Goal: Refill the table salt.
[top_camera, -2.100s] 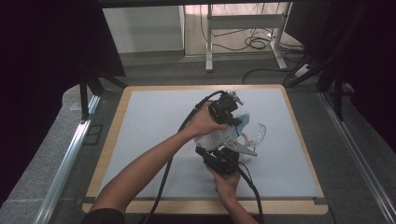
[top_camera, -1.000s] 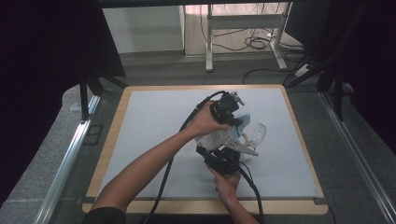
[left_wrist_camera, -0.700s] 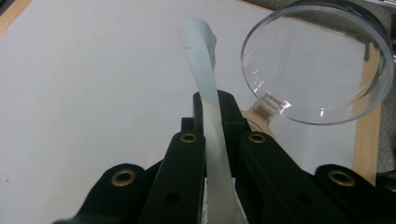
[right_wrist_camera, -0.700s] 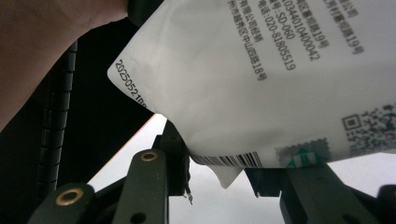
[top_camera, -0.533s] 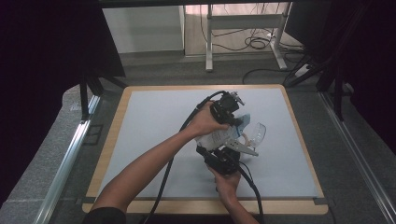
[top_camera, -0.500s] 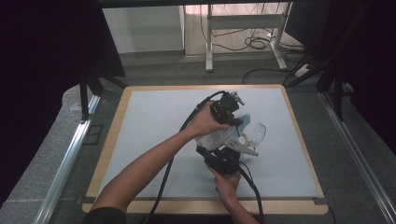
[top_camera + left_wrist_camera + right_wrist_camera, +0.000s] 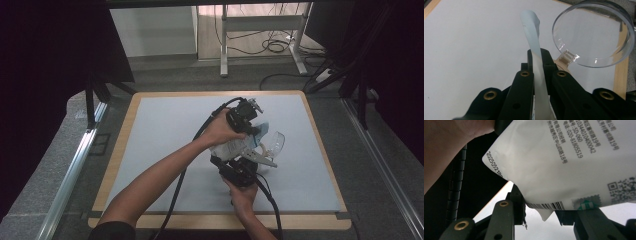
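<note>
pouch [image 7: 234,146] mid-table [image 7: 165,120] between both grippers, clear dish [image 7: 274,142] just right of it

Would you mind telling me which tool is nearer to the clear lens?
Left. The left tool, clamped on the white packet, sits just beside the lens. The right tool grips the packet's lower edge, farther off toward the person.
</note>
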`<state>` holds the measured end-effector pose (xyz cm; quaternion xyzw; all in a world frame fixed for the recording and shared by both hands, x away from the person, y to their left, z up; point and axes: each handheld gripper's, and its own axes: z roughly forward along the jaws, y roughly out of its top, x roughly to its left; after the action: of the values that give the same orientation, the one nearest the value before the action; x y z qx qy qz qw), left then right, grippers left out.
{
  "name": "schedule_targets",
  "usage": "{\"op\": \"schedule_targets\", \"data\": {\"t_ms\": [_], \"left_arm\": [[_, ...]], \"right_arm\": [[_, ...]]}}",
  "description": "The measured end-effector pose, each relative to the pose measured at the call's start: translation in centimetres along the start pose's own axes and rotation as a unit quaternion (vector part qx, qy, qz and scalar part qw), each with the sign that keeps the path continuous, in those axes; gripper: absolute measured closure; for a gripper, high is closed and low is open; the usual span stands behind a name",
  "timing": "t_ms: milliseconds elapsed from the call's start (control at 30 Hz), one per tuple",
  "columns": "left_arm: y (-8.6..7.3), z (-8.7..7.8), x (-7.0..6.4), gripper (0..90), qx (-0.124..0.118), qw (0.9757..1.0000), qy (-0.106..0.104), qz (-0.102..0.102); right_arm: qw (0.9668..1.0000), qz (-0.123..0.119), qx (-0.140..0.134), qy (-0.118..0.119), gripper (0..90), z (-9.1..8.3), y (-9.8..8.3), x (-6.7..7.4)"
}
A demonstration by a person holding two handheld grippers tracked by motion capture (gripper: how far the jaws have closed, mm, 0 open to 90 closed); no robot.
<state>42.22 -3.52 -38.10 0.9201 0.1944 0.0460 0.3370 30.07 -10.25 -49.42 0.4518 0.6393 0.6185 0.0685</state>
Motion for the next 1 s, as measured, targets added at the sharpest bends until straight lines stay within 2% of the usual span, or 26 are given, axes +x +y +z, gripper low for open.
{"op": "schedule_targets", "data": {"t_ms": [1000], "left_arm": [[-0.01, 0.09, 0.08, 89.8, 0.001, 1.0000, 0.000, 0.001]], "right_arm": [[0.9999, 0.011, -0.004, 0.004, 64.5, 0.03, 0.02, 0.03]]}}
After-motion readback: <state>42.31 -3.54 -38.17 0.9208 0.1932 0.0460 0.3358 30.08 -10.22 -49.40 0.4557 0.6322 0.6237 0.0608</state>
